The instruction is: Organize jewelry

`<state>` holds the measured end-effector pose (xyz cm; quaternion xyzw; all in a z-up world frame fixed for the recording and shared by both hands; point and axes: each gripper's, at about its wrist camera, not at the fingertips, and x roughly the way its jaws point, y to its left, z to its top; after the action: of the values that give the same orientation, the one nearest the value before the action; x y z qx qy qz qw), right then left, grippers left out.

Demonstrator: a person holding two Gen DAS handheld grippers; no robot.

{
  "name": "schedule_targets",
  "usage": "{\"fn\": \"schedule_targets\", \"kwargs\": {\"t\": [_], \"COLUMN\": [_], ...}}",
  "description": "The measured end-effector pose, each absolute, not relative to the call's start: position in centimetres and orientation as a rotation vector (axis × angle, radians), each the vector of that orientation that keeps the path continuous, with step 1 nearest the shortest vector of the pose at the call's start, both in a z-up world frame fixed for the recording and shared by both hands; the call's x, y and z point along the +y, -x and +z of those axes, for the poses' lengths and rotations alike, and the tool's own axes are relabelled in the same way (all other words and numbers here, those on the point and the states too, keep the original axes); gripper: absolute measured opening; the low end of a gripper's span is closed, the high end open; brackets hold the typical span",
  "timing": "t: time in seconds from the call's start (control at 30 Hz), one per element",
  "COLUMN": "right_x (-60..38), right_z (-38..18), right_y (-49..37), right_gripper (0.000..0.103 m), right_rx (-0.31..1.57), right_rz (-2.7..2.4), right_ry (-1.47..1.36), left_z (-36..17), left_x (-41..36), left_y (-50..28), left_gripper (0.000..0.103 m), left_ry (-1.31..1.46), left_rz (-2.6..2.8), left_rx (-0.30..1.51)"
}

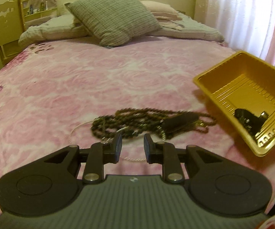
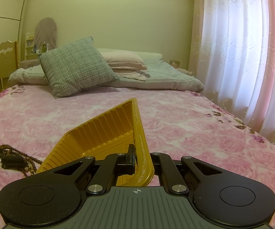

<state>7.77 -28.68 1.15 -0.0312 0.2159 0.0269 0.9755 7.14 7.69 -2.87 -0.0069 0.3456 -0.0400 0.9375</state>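
A tangle of dark beaded necklaces (image 1: 148,123) with a black tassel lies on the pink floral bedspread (image 1: 99,80). A thin pale chain runs through it. My left gripper (image 1: 132,147) is open and empty, just short of the pile. My right gripper (image 2: 139,160) is shut on the rim of a yellow plastic tray (image 2: 106,133) and holds it tilted above the bed. In the left wrist view the tray (image 1: 242,87) hangs to the right of the necklaces, with a dark piece of jewelry (image 1: 250,121) in its lower corner. The necklaces (image 2: 9,156) show at the left of the right wrist view.
A grey-green cushion (image 1: 114,15) and pillows lie at the head of the bed. A wooden headboard (image 1: 5,24) stands at the far left. White and pink curtains (image 2: 242,53) hang along the right side.
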Motion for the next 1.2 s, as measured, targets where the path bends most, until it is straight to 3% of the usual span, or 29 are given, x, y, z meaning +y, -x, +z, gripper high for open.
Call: {"fn": "schedule_targets", "kwargs": {"t": [0.33,0.77,1.2], "right_x": [-28.8,-28.8,-29.0], "right_z": [1.0,1.0,0.8], "right_y": [-7.7,-7.7,-8.0], "right_gripper": [0.005,0.005,0.006], "right_rx": [0.432,0.432,0.437], "right_rz": [0.055,0.055,0.049], "right_ry": [0.063,0.064,0.069], "left_z": [-4.1,-5.5,-4.5], "left_x": [8.9,7.8,7.3], "left_y": [-7.7,-10.5,-9.9], "left_gripper": [0.023,0.024,0.024], "left_ry": [0.004,-0.203,-0.172], "left_rz": [-0.037,-0.046,-0.121], "left_rx": [0.715,0.72,0.7]}}
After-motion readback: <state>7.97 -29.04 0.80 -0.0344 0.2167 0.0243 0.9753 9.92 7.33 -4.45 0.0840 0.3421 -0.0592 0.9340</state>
